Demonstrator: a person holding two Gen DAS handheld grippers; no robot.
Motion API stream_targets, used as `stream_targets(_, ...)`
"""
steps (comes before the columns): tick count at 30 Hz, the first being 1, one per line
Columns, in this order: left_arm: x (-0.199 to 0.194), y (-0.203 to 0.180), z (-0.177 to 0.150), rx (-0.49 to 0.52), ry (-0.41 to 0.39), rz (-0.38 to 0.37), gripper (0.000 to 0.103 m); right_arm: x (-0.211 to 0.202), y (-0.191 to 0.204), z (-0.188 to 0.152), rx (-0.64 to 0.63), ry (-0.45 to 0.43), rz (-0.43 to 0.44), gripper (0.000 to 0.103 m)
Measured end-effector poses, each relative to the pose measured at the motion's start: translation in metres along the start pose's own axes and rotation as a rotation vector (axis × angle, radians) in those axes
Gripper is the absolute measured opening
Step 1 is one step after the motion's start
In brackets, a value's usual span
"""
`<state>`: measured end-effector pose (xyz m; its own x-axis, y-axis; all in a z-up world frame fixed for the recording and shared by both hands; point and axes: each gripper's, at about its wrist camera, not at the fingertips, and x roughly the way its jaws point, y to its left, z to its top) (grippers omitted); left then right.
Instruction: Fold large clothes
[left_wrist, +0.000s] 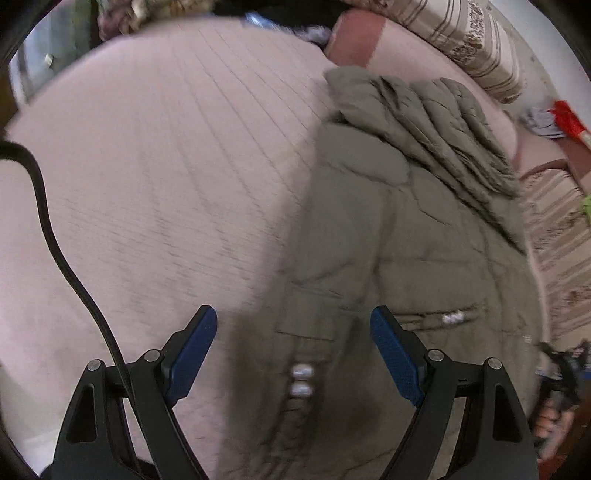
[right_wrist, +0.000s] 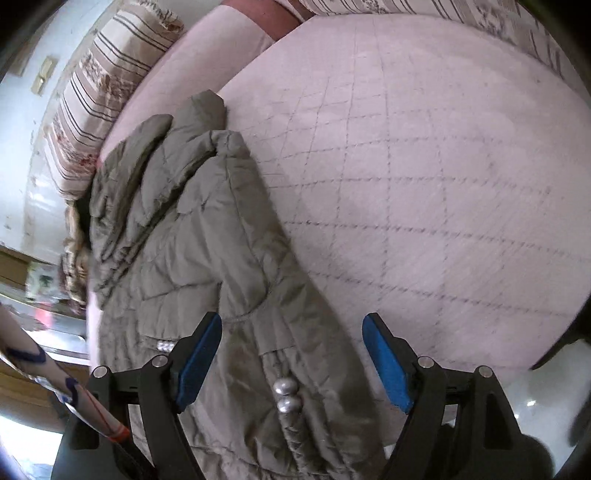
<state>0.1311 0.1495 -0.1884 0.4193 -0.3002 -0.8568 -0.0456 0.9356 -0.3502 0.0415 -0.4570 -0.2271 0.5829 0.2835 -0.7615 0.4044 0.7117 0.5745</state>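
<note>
An olive-green quilted puffer jacket (left_wrist: 399, 236) lies on a pink quilted bed cover (left_wrist: 147, 166), folded lengthwise with a sleeve bunched at its far end. Two silver snap buttons (left_wrist: 302, 380) show on its near hem. My left gripper (left_wrist: 293, 354) is open and empty, held above the near hem. In the right wrist view the same jacket (right_wrist: 207, 229) lies left of centre on the cover (right_wrist: 443, 166), with its snaps (right_wrist: 283, 397) near. My right gripper (right_wrist: 291, 358) is open and empty above the hem's right edge.
Striped floral pillows (left_wrist: 476, 44) line the far edge of the bed; they also show in the right wrist view (right_wrist: 96, 99). A black cable (left_wrist: 55, 236) crosses the left of the left wrist view. The person's other hand with the gripper handle (left_wrist: 557, 398) is at the lower right.
</note>
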Motion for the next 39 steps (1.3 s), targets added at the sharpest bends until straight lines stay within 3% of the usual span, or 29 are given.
stream_targets(2, 0.000, -0.004, -0.002, 0.017, -0.005, -0.026, 0.081, 0.002, 0.003, -0.003, -0.008, 0.011, 0.018, 0.086)
stream_targets(4, -0.001, -0.009, -0.007, 0.021, 0.025, -0.121, 0.079, 0.005, 0.007, -0.007, -0.022, 0.020, 0.026, 0.086)
stream_targets(6, -0.004, -0.011, -0.011, 0.026, 0.024, -0.146, 0.079, 0.006, 0.011, -0.011, -0.030, 0.033, 0.037, 0.086)
stream_targets(11, -0.016, 0.001, -0.023, -0.030, 0.038, -0.248, 0.078, 0.004, 0.014, -0.020, -0.039, 0.064, 0.051, 0.086)
stream_targets(19, -0.026, 0.011, -0.051, -0.031, 0.046, -0.247, 0.078, -0.006, 0.006, -0.049, -0.007, 0.119, 0.101, 0.086)
stream_targets(27, -0.033, -0.011, -0.068, 0.079, 0.025, -0.267, 0.078, -0.013, 0.017, -0.082, -0.083, 0.127, 0.082, 0.085)
stream_targets(33, -0.037, -0.010, -0.077, 0.064, 0.020, -0.357, 0.078, -0.014, 0.033, -0.095, -0.183, 0.104, 0.050, 0.083)
stream_targets(39, -0.030, -0.022, -0.081, 0.086, 0.016, -0.313, 0.082, 0.001, 0.037, -0.100, -0.225, 0.098, 0.015, 0.083)
